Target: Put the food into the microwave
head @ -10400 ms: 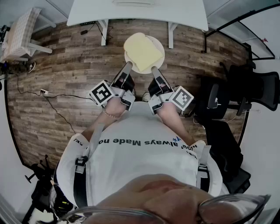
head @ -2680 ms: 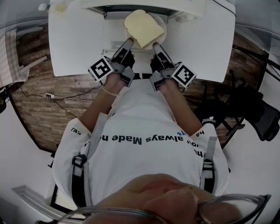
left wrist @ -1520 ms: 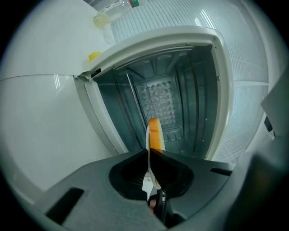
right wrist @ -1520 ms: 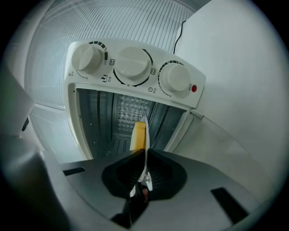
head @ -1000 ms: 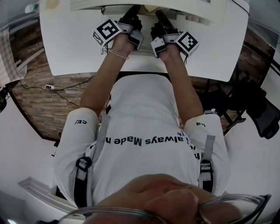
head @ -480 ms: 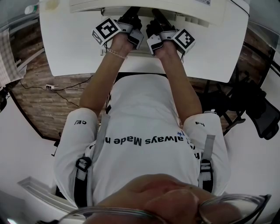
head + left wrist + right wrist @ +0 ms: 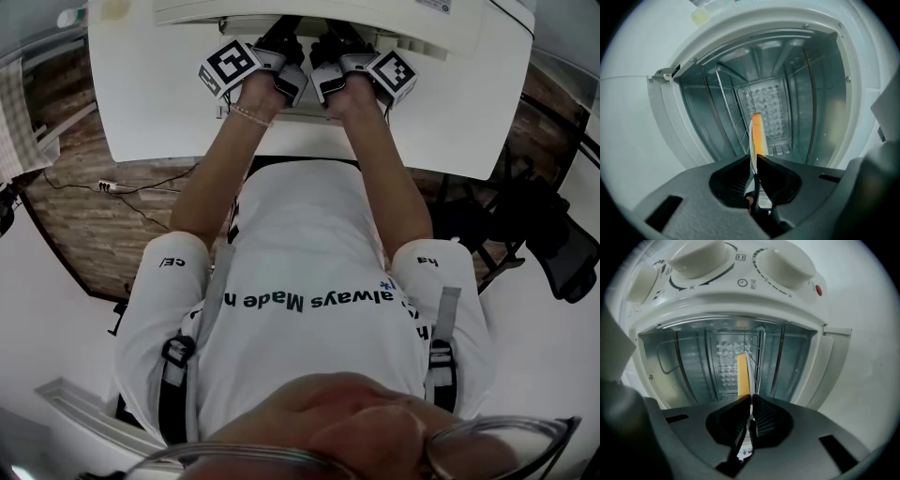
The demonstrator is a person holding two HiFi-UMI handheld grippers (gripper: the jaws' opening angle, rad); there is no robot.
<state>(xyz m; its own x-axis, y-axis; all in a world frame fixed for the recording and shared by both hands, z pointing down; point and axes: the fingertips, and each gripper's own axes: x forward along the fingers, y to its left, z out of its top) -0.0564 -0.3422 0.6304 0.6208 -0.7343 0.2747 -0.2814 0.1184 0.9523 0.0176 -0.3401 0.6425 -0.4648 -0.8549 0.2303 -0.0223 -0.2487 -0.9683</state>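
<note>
A slice of yellow bread (image 7: 757, 133) lies on a white plate (image 7: 750, 140), seen edge-on inside the open microwave cavity (image 7: 778, 103). My left gripper (image 7: 753, 161) is shut on the plate's rim. The right gripper view shows the same bread (image 7: 742, 373) and plate edge (image 7: 749, 380), with my right gripper (image 7: 750, 401) shut on the opposite rim. In the head view both grippers reach into the white microwave (image 7: 309, 11) at the table's far edge. Only their marker cubes (image 7: 228, 66) and the hands show there; the plate and the jaws are hidden.
The microwave has round dials (image 7: 783, 261) and a red lamp (image 7: 818, 290) on its front. A wire rack (image 7: 729, 108) lines the metal cavity wall. The white table (image 7: 150, 103) carries a small bottle (image 7: 70, 17) at its far left. A dark chair (image 7: 553, 244) stands to the right.
The plate with the bread was carried across the room to the table and has gone into the microwave, out of the head view. In the last second the right gripper shifted slightly left.
</note>
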